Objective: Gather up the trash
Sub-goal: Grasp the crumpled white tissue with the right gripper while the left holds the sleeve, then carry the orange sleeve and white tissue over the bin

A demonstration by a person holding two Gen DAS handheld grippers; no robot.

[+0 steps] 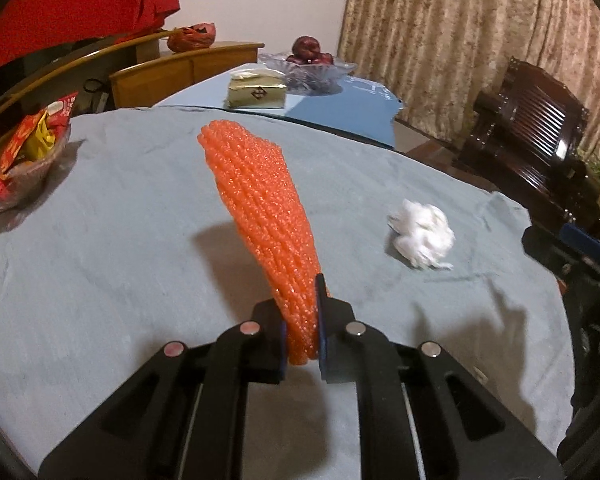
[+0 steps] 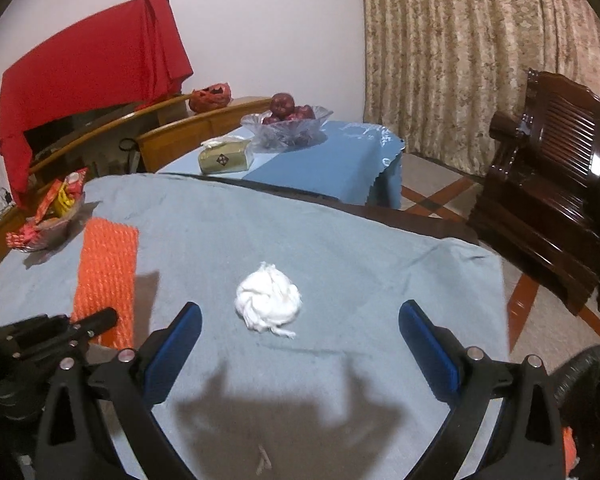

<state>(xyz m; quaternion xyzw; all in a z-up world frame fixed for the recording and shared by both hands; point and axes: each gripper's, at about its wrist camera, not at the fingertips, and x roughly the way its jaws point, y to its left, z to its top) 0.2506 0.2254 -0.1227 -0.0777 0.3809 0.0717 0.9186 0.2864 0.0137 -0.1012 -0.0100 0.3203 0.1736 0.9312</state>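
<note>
Above the grey-blue tablecloth [image 1: 100, 240] the left gripper [image 1: 302, 336] pinches one end of the orange foam fruit net [image 1: 256, 200]; being floppy, it might slip free. Right gripper [image 2: 300, 340] gapes wide around the crumpled tissue [image 2: 268, 298], untouched

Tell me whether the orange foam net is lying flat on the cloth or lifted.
Lifted. The left gripper is shut on the orange foam net's lower end; the net stands up off the grey cloth, casting a shadow.
</note>
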